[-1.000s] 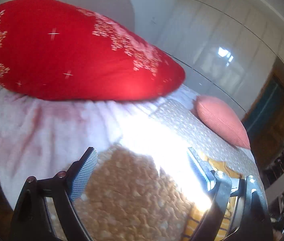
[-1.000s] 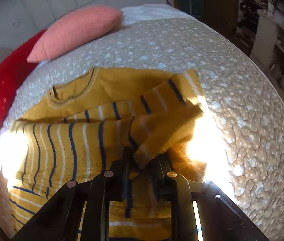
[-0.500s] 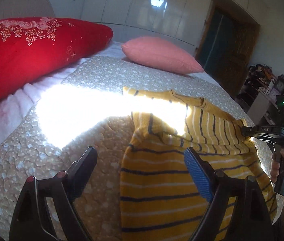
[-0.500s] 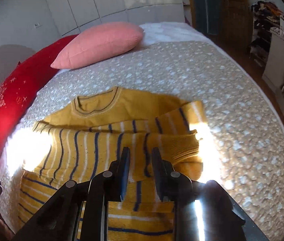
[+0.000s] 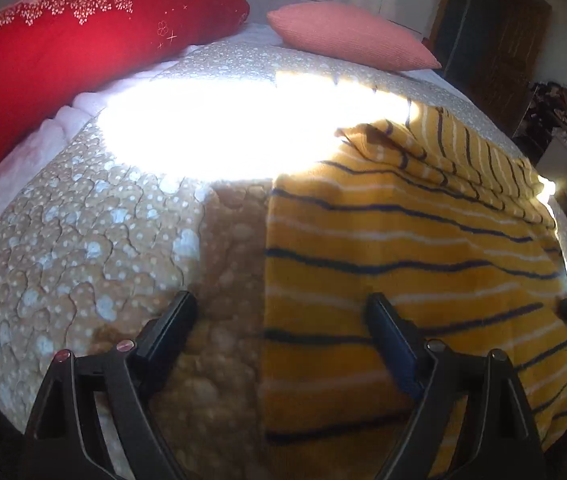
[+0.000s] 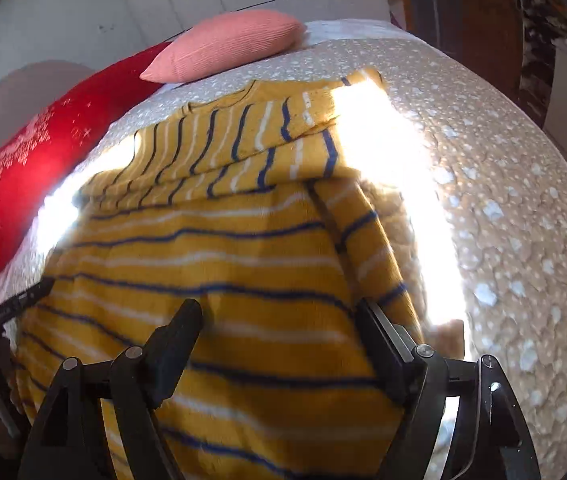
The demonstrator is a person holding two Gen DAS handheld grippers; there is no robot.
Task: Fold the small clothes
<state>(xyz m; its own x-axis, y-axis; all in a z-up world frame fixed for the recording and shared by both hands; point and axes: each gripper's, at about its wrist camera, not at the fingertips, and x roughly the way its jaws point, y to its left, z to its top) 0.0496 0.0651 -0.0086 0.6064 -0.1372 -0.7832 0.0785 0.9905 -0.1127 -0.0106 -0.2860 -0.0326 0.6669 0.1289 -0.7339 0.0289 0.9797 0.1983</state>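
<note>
A small yellow sweater point(image 5: 403, 248) with blue and white stripes lies on the quilted bedspread point(image 5: 83, 240), its sleeves folded across the body. My left gripper point(image 5: 283, 320) is open and empty, low over the sweater's left edge near the hem. My right gripper point(image 6: 279, 328) is open and empty, low over the sweater point(image 6: 223, 272) near its right edge. The left gripper's tip point(image 6: 23, 300) shows at the left of the right wrist view.
A red pillow point(image 5: 63, 48) and a pink pillow point(image 5: 347, 36) lie at the head of the bed. A bright sun patch point(image 5: 223, 136) washes out part of the bedspread. Shelves with clutter point(image 5: 563, 128) stand beyond the bed's right side.
My right gripper has let go of the sleeve and opened wide. Both grippers have dropped down close to the sweater's lower part. The left gripper has swung from the pillows to the sweater.
</note>
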